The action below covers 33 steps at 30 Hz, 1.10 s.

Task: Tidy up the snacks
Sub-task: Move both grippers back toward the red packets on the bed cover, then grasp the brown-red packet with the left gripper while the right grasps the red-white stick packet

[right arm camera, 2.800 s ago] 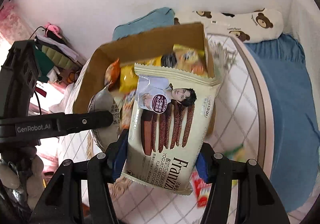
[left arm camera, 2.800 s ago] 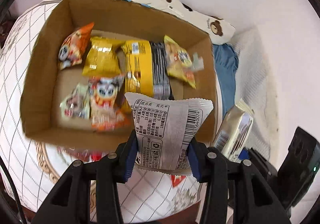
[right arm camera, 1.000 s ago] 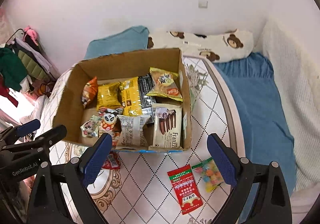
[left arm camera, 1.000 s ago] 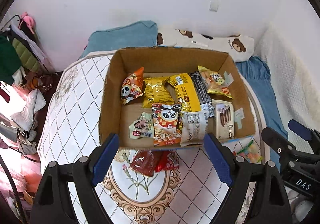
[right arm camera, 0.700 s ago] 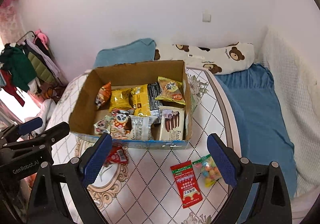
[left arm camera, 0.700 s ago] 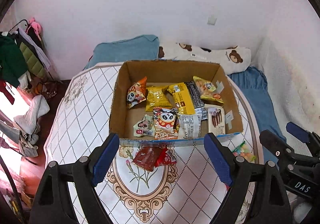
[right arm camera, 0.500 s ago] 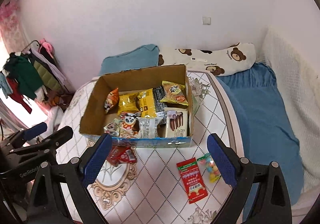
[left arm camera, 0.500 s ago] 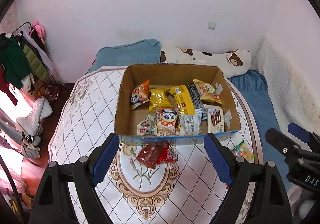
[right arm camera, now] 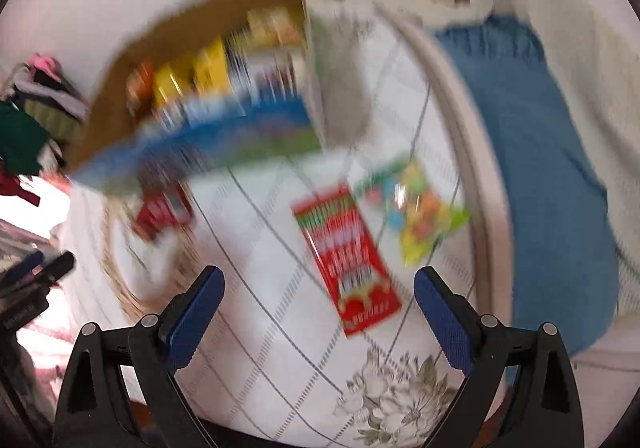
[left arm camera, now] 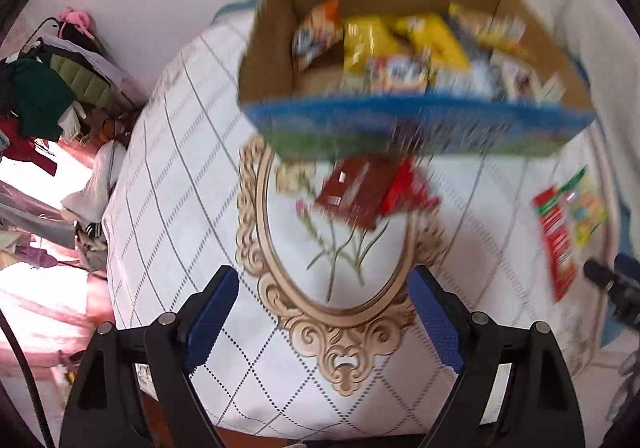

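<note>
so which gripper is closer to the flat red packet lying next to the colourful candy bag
Right. The right gripper hangs open just short of the red packet. The left gripper is over the oval table pattern, with the packet far off to its right.

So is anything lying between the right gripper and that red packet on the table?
Nothing visible does. The right gripper is open, and only bare tablecloth lies before the red packet. The candy bag sits beside it, to the right.

Surface: round tabletop (left arm camera: 168, 183) under a white cloth with a diamond grid and gold oval.
Upper centre: cardboard box (left arm camera: 416, 123) of snacks.
Below box: dark red packets (left arm camera: 368, 191).
Right: red packet (right arm camera: 348, 260), just beside it a colourful candy bag (right arm camera: 420, 215).
</note>
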Available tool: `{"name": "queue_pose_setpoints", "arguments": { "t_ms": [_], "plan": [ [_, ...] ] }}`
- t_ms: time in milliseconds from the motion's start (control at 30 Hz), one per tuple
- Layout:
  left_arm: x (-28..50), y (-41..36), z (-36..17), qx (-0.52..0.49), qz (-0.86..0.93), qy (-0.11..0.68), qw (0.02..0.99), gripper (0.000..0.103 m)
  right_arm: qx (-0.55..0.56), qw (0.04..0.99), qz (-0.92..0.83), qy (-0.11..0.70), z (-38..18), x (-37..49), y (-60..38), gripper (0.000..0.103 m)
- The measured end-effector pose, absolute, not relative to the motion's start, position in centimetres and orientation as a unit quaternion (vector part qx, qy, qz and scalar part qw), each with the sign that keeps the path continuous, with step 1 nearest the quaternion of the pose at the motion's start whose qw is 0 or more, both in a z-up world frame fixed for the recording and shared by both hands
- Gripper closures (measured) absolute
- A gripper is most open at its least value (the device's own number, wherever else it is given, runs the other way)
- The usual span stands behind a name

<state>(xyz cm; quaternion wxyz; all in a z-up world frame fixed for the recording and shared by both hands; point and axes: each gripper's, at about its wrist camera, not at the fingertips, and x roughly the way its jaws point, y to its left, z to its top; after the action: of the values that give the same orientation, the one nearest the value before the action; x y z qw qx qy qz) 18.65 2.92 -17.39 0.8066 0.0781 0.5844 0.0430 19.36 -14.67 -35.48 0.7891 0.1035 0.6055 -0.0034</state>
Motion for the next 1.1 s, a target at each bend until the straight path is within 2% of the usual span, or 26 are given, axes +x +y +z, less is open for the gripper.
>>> {"name": "queue_pose_setpoints", "arguments": {
  "t_ms": [167,200,233,533,600,667,867,1100],
  "plan": [
    [19.1,2.3,-20.5,0.116,0.047,0.606,0.786,0.016,0.093,0.744,0.007,0.662,-43.9,18.0,-12.7,0.005],
    [19.3,2.2,-20.7,0.124,0.047,0.605,0.785,0.016,0.085,0.742,0.003,0.665,-45.0,17.9,-12.4,0.003],
    [19.6,2.1,-21.0,0.132,0.047,0.605,0.784,0.016,0.081,0.744,0.002,0.663,-45.6,17.8,-12.2,0.0],
    [24.0,3.0,-21.5,0.139,0.035,0.613,0.777,0.016,0.083,0.716,-0.001,0.693,-48.0,18.8,-12.1,0.0],
    [24.6,2.9,-22.4,0.148,0.027,0.614,0.774,0.016,0.082,0.731,0.008,0.677,-46.2,18.7,-12.2,0.009],
    [25.0,2.6,-22.8,0.161,0.016,0.616,0.771,0.016,0.074,0.748,0.014,0.659,-44.3,18.1,-12.3,0.035],
    [25.5,0.9,-24.8,0.191,-0.017,0.63,0.752,0.016,0.082,0.789,-0.01,0.609,-40.3,18.3,-14.0,0.037],
    [26.6,0.0,-27.0,0.193,-0.033,0.645,0.739,0.017,0.063,0.779,-0.016,0.624,-41.6,23.5,-15.1,0.036]
  ]
}}
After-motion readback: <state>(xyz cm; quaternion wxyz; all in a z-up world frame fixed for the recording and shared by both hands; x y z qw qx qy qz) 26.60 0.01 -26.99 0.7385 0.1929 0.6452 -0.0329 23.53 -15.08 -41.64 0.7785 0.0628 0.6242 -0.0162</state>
